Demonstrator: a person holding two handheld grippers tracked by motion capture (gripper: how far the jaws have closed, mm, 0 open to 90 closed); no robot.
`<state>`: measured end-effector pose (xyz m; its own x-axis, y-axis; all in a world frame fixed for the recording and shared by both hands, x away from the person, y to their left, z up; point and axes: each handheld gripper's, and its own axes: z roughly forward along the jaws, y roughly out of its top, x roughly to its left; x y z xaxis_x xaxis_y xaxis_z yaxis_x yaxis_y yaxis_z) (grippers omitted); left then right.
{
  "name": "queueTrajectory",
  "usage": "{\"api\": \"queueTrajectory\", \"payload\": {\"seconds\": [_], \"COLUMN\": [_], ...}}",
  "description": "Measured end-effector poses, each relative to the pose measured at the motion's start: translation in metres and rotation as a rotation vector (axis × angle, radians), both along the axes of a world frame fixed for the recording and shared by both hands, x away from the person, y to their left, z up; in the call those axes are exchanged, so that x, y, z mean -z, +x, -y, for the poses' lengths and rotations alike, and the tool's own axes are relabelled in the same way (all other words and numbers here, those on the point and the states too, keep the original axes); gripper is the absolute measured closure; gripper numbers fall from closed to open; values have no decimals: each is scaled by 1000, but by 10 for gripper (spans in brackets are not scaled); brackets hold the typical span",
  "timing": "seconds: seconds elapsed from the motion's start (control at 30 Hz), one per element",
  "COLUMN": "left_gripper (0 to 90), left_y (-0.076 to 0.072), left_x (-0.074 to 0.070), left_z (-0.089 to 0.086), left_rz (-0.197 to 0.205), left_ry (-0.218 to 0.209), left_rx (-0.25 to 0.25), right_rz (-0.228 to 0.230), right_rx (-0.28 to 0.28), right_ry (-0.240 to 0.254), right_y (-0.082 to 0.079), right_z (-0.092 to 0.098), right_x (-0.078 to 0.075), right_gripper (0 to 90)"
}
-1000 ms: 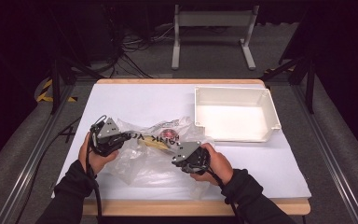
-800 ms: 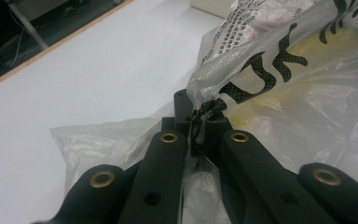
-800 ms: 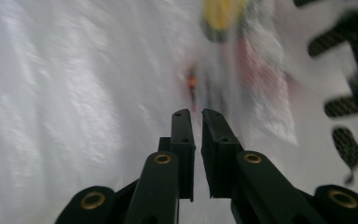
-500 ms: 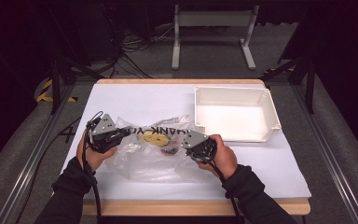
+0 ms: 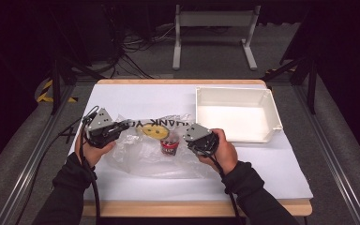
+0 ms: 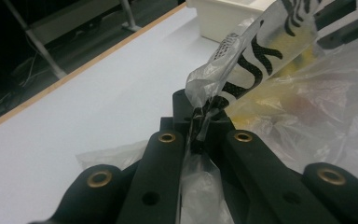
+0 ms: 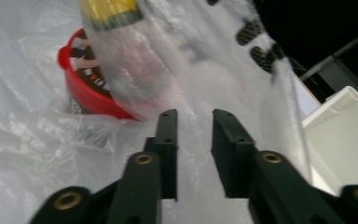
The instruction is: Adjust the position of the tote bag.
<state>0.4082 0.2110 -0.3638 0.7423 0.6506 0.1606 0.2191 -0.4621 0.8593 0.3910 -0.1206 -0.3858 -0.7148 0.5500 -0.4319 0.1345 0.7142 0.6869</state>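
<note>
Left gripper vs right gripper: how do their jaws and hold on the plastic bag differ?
The left gripper has its jaws shut, pinching a bunched edge of the plastic bag. The right gripper has a visible gap between its jaws, with bag film lying in it; its jaws have just been closing. Both are hand-held at opposite sides of the bag.

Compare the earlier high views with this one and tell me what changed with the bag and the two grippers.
The right gripper moved rightward, away from the left one, stretching the plastic bag and exposing the yellow item and red cup inside. Its fingers have just been closing, with bag film between them but a gap showing. The left gripper stayed clamped on the bag's edge; the white bin did not move.
</note>
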Motion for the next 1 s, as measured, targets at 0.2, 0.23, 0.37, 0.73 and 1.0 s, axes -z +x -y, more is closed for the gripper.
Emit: {"api": "queueTrajectory", "payload": {"seconds": [0.2, 0.23, 0.37, 0.73, 1.0], "left_gripper": [869, 869, 869, 859, 862], "left_y": [13, 16, 25, 51, 53], "left_x": [8, 10, 15, 52, 72], "left_z": [-3, -4, -2, 6, 16], "left_rz": [-5, -4, -3, -96, -159], "left_ry": [-2, 0, 20, 105, 200], "left_rx": [-35, -41, -60, -69, -54], "right_rz": [-10, -12, -21, -81, -112], "right_rx": [9, 10, 14, 36, 33], "right_ry": [-12, -10, -35, -47, -62], "right_y": [9, 11, 17, 28, 29], "right_z": [1, 1, -4, -5, -3], "right_x": [1, 2, 6, 18, 25], "right_gripper": [899, 900, 900, 900, 900]}}
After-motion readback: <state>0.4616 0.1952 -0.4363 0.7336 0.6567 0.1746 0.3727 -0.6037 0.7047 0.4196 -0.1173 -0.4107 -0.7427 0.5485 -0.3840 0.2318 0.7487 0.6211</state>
